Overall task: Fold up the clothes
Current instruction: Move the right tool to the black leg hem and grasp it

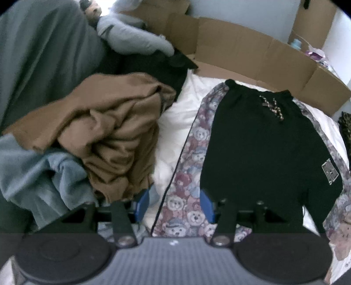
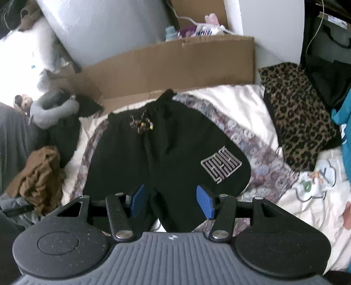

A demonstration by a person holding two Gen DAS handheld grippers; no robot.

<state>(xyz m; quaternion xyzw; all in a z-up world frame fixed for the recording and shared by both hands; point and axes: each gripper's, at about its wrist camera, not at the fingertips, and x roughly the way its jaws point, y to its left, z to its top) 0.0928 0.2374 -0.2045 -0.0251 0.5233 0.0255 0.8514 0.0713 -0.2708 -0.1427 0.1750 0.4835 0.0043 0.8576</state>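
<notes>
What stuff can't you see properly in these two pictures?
- Hems of the black shorts: hidden behind the right gripper in the right wrist view.
- Logo patch: its letters are too blurred to read.
- Teddy bear blanket: its near edge is hidden behind the left gripper in the left wrist view.
- Cardboard box: cut off by the top edge of the right wrist view.

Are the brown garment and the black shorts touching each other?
Apart. The left wrist view shows white bedding and a teddy-bear print cloth lying between the brown garment and the black shorts.
</notes>
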